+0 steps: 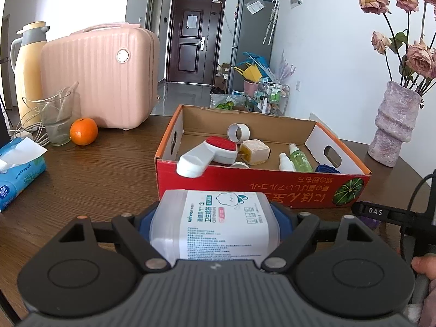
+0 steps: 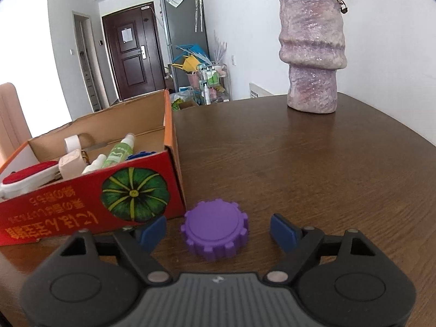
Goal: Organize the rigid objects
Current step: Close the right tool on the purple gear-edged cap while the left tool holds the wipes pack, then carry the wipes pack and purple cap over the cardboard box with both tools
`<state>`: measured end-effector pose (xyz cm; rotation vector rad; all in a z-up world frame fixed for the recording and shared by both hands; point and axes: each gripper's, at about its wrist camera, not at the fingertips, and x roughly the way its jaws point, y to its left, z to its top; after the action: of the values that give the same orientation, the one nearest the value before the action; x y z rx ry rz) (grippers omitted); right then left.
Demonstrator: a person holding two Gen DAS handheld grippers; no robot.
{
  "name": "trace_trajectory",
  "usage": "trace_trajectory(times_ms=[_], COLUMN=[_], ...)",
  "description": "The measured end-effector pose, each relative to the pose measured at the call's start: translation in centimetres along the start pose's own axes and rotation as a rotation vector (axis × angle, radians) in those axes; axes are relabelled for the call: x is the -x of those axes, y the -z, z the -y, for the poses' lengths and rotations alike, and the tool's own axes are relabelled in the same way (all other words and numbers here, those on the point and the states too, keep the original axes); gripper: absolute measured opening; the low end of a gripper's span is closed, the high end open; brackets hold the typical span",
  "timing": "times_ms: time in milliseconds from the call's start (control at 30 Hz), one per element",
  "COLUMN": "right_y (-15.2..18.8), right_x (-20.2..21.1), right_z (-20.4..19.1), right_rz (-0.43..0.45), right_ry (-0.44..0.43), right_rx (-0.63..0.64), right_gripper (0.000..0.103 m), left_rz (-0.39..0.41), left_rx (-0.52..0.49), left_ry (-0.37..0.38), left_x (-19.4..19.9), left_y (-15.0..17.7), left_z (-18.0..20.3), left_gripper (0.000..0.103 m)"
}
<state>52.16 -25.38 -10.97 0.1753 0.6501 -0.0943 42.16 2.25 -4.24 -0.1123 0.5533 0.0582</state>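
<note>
- The left gripper (image 1: 215, 215) is clamped on a clear plastic cotton-swab box (image 1: 218, 223) with a white printed label, its blue pads pressed against the box's two sides.
- That box is held above the dark wooden worktop (image 1: 109, 169), just in front of the red cardboard box (image 1: 261, 185).
- The red cardboard box stands open on the worktop and holds a white brush with a red pad (image 1: 209, 152), a roll of white tape (image 1: 238, 133), a beige plug cube (image 1: 254, 151), a small white bottle (image 1: 286, 162), a green spray bottle (image 1: 299, 158) and a blue toothed piece (image 1: 327, 169).
- The brush's white handle sticks out over the near wall of the box.
- The right gripper (image 2: 218, 231) has its jaws apart, one blue pad on each side of a purple toothed cap (image 2: 215, 230), with a gap visible on both sides.
- The purple cap lies flat on the worktop, just beside the near right corner of the red cardboard box.
- A mottled purple vase (image 2: 312, 51) stands well behind the cap, holding dried roses (image 1: 403, 13).
- To the left of the box sit an orange (image 1: 83, 131), a glass jug (image 1: 58, 120), a pink case (image 1: 103, 76), a yellow flask (image 1: 27, 68) and a blue tissue pack (image 1: 19, 174).
</note>
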Motion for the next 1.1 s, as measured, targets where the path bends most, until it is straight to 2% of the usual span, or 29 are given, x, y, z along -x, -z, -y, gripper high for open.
trace_trajectory(times_ms=[133,200,300,500,600,833,1100], right_y=[0.0,0.0,0.1,0.2,0.5,1.7,3.4], right_x=[0.0,0.1,0.2,0.5,1.4,5.3,9.5], right_z=[-0.3,-0.3,-0.4,-0.5,-0.3,-0.8,-1.7], right_rz=[0.0,0.004,0.004,0.012,0.048,0.139,0.203], right_ry=[0.007,0.009,0.012,0.0,-0.005,-0.061,-0.144], right_rx=[0.019,0.019,0.031,0.039,0.034,0.049,0.06], right_gripper=[0.072,0.062,0.054,0.053,0.053,0.053,0.053], left_rz=[0.002,0.002,0.002,0.002,0.002,0.015,0.044], left_rx=[-0.007,-0.008,-0.008,-0.01,-0.008,-0.012,-0.032], left_ry=[0.003,0.002,0.001,0.001,0.0,0.0,0.014], left_x=[0.0,0.0,0.0,-0.1,-0.2,0.1,1.3], left_y=[0.1,0.1,0.1,0.1,0.1,0.0,0.3], left_z=[0.1,0.1,0.1,0.1,0.0,0.1,0.9], left_gripper=[0.083,0.083,0.083,0.083,0.083,0.083,0.083])
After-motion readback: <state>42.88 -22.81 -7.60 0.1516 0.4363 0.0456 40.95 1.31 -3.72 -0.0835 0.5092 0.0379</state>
